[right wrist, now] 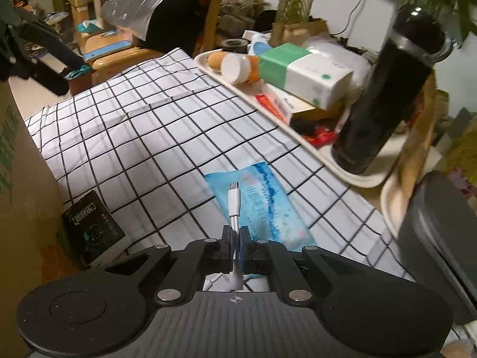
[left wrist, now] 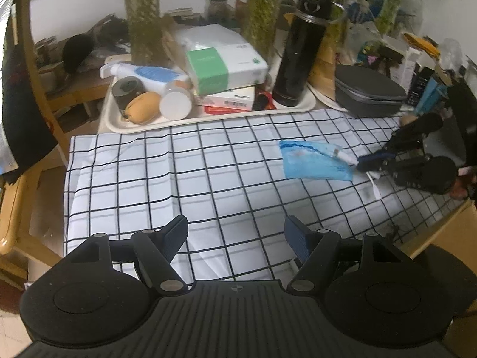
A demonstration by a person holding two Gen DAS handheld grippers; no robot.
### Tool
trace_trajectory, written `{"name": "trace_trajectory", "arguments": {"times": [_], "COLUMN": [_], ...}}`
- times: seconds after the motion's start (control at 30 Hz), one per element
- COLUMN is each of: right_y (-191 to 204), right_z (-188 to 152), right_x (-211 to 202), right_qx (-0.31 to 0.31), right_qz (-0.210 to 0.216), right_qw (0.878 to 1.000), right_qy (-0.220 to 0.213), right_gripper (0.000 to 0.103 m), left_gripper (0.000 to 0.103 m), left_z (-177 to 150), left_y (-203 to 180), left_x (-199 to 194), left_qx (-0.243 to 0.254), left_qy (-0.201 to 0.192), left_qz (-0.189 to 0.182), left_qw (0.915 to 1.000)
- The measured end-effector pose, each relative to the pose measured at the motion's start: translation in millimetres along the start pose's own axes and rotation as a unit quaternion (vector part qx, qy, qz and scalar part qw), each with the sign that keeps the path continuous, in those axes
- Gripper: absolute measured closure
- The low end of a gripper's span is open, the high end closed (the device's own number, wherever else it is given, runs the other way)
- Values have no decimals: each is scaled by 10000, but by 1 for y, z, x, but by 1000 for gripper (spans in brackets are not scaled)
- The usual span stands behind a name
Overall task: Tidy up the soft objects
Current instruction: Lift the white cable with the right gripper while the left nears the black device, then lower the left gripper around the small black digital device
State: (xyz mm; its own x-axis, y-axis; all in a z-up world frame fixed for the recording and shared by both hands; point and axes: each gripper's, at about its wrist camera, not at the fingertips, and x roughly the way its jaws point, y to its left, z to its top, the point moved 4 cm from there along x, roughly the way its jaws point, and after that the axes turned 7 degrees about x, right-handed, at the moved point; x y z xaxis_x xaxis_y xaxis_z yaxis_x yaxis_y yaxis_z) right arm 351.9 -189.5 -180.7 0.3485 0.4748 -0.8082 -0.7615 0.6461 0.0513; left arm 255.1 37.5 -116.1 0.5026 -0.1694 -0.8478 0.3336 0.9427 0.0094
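Left wrist view: the left gripper [left wrist: 236, 238] hangs over the checked cloth [left wrist: 167, 176] on the counter, its jaws spread wide with nothing between them. At about 2 o'clock from it lies a blue pouch [left wrist: 313, 161], flat on the cloth. The right gripper [left wrist: 365, 162] comes in from 3 o'clock, just beside the pouch's right edge, with a white cable [left wrist: 342, 155] caught at its tip and the plug end lying over the pouch. Behind the cloth, at 12 o'clock, a tray [left wrist: 208, 116] carries a tissue pack [left wrist: 223, 59], a spray bottle [left wrist: 149, 73] and a black flask [left wrist: 301, 50]. A grey case [left wrist: 369, 92] sits at 1 o'clock.

Right wrist view: the jaws of the right gripper [right wrist: 235, 238] are pressed together, pinching the white cable [right wrist: 234, 203], whose plug points to 12 o'clock above the blue pouch [right wrist: 262, 203]. The pouch lies on the checked cloth [right wrist: 143, 125], just ahead and slightly right of the jaws. The tray [right wrist: 286, 131] runs along 1 o'clock, with the black flask [right wrist: 384, 98] standing at 2 o'clock.
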Motion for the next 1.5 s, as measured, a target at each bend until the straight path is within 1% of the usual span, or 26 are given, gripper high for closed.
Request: {"name": "trace_trajectory", "arguments": {"times": [0.2,0.27,0.33,0.4,0.5,0.57,0.63,0.67,0.7,0.77,0.83,0.87,0.93,1.03,1.13,1.2,1.4,1.5], "right_y": [-4,-3,1,5,10,13,15,15,15,14,13,14,15,17,16,14,6,3], "right_z": [4,5,6,5,3,2,-1,-3,-5,-8,-11,-11,-13,-16,-20,-23,-25,-25], "right_x": [-29,-40,-52,-63,-75,-83,-89,-91,-93,-96,-100,-103,-109,-118,-124,-130,-141,-145], "right_qx": [226,290,352,395,440,484,518,545,573,655,776,792,842,884,926,1006,1179,1253], "right_qz": [-460,-581,-649,-723,-796,-865,-963,-992,-1021,-1062,-1067,-1097,-1123,-1130,-1131,-1135,-1104,-1079], "right_qw": [9983,9972,9961,9949,9936,9924,9911,9905,9900,9888,9874,9866,9848,9833,9822,9805,9762,9742], "right_qy": [-260,-360,-474,-574,-663,-727,-761,-776,-785,-823,-876,-910,-1020,-1122,-1178,-1250,-1449,-1535], "right_gripper": [97,97,97,97,97,97,97,97,98,99,99,99,99,99,99,99,99,99], "left_gripper": [32,32,32,32,32,32,28,22,21,21,21,20,17,16,16,15,15,15], "left_z": [3,4,5,7,10,14,16,18,19,20,22,23,27,28,31,32,36,39], "left_y": [-7,-9,-7,-5,0,0,-5,-10,-14,-19,-24,-26,-32,-37,-42,-47,-59,-65], "left_x": [-1,0,2,3,3,2,5,9,14,25,36,40,48,54,61,67,92,107], "left_qx": [82,109,60,-119,-618,-968,-1073,-1067,-1070,-1278,-1458,-1510,-1524,-1618,-1743,-1829,-1879,-1893], "left_qy": [-75,-41,34,103,269,453,674,881,1125,1526,1844,1954,2145,2316,2536,2724,3174,3469], "left_qz": [-270,-352,-351,-396,-615,-782,-876,-873,-863,-864,-885,-842,-687,-415,-291,-214,-213,-308], "left_qw": [9996,9993,9994,9991,9958,9912,9881,9865,9841,9762,9679,9654,9623,9584,9510,9444,9292,9181]}}
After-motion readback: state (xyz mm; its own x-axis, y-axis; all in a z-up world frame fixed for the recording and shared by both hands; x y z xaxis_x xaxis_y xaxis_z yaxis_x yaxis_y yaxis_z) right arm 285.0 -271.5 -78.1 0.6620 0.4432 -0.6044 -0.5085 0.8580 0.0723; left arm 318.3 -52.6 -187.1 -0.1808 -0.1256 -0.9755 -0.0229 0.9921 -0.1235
